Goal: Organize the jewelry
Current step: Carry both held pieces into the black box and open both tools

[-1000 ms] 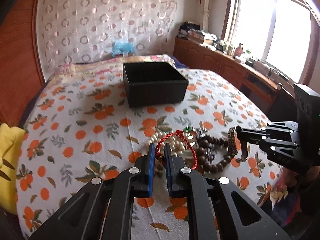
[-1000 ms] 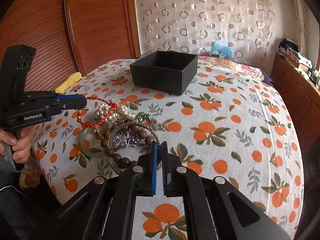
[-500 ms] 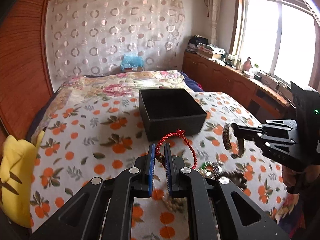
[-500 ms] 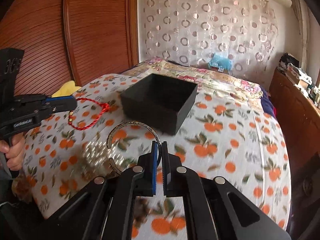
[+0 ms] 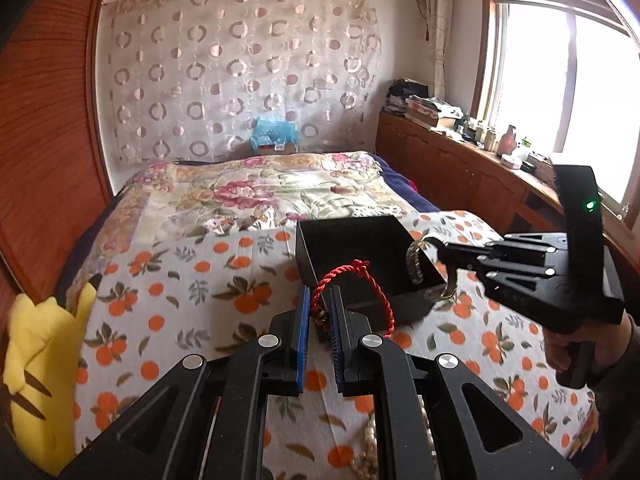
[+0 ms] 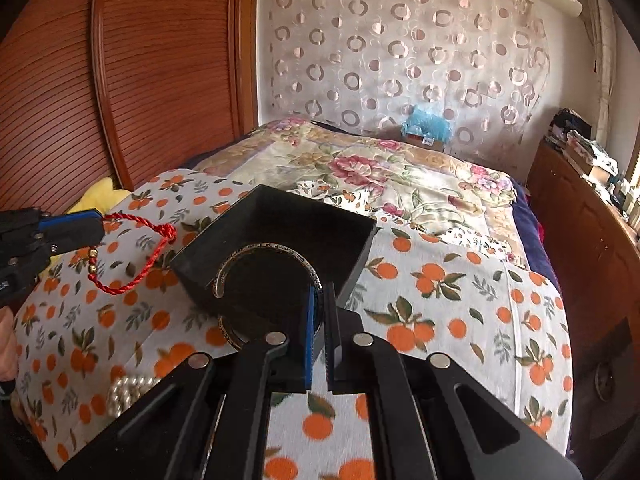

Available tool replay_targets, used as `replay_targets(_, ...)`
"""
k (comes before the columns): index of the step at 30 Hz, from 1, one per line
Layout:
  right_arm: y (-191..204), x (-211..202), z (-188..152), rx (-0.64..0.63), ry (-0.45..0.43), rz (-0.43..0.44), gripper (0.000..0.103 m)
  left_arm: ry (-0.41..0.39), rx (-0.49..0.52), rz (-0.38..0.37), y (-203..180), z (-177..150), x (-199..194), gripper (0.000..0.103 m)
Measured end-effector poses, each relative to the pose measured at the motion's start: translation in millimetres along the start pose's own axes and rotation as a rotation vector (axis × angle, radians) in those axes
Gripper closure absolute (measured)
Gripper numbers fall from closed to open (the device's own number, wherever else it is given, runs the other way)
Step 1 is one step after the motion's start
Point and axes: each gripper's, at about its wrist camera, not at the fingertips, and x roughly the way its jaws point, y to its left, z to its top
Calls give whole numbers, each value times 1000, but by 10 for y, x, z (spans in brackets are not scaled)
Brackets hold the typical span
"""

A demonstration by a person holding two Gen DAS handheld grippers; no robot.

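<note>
My left gripper (image 5: 320, 300) is shut on a red cord bracelet (image 5: 352, 280) and holds it in the air, just short of the near wall of the open black box (image 5: 348, 244). My right gripper (image 6: 319, 300) is shut on a silver cuff bangle (image 6: 256, 250) and holds it over the box's (image 6: 276, 220) front edge. In the right wrist view the left gripper (image 6: 98, 226) is at the left with the red bracelet (image 6: 136, 256) hanging from it. In the left wrist view the right gripper (image 5: 440, 252) is at the right with the bangle (image 5: 414, 264).
The box stands on a bed under an orange-print cloth (image 6: 440, 292). A pearl strand (image 6: 128, 390) lies on the cloth near me. A yellow plush toy (image 5: 44, 364) lies at the left edge. A wooden cabinet (image 5: 460, 160) runs along the right, a wooden panel wall (image 6: 120, 80) on the left.
Both grippers have lifted their bracelets off the jewelry pile and carried them forward to the black box. The pile has dropped out of sight below.
</note>
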Motion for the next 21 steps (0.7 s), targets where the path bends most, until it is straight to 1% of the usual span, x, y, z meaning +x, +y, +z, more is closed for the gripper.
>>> replay_targets(3,-3,119,79,3,4,0,98,-2,8,6,-17,87,75,94)
replay_targets(6,30,230,137,-5,22,25,98,-1,15,11,-38,151,155,94)
replay_targets(9,56,341,132,-21,57,56,91,5,22,14,-66,213,252,94)
replay_targets(11,57,380,101,-27,74,67,90,13,30,15,-93,239,329,94)
replay_targets(15,-10,340,45,-2,70,77,89,29,47,20,-155,276,462,94)
replay_targets(21,-106,65,-70,10,19,82,89,49,60,29,-230,333,671,94)
